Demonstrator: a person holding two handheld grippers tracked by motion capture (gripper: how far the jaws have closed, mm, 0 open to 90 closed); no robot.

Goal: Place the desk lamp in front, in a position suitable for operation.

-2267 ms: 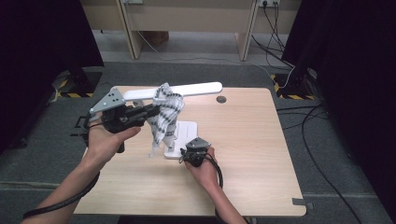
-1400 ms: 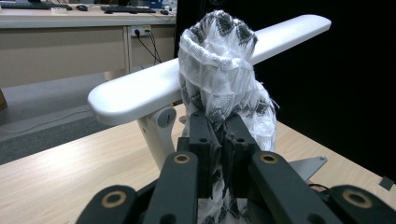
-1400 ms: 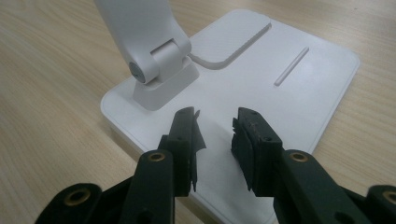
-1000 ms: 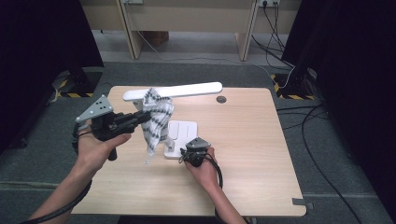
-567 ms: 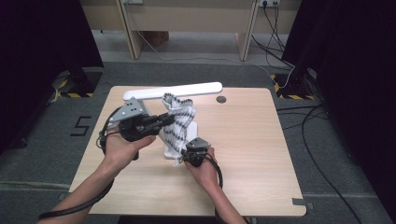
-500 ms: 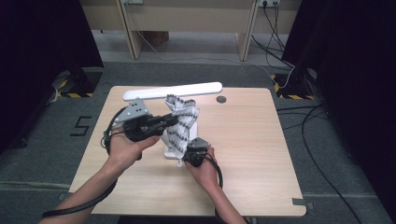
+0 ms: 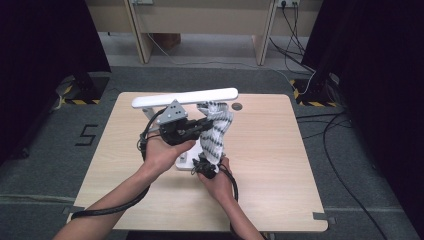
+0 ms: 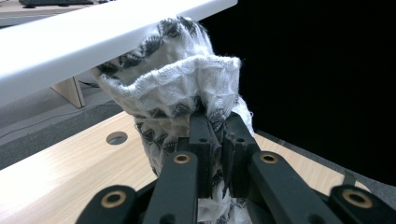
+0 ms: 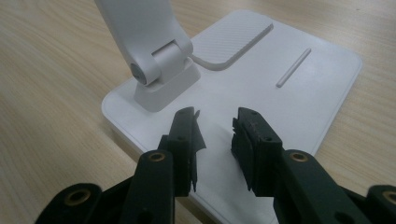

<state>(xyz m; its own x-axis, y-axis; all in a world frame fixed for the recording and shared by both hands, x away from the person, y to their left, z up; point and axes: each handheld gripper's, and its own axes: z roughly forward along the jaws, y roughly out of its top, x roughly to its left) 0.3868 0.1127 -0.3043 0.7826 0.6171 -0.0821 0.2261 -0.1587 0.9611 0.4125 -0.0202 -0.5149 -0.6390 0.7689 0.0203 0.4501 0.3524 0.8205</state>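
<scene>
A patterned cloth is pinched between the two black jaws of the left gripper, which are pressed together on a bunched fold of it. In the left gripper view the cloth is seen rising straight ahead of the jaw tips and spreading above them, its upper edge lying against the underside of the lamp's white bar (whether it actually rests on the bar or only brushes it cannot be told). In the high view the rest of the cloth is seen hanging down from the left gripper's tips toward the right gripper, with the lamp bar just beyond the left gripper, on its far side.

The right gripper is held low over the lamp's flat white base, its jaws spread apart with nothing between them. Ahead of its left jaw the lamp's hinge is seen, where the arm joins the base; ahead of its right jaw and farther off, a thin raised line is seen on the base. Both sides of the base are flanked by the wooden table, on which the lamp stands.
</scene>
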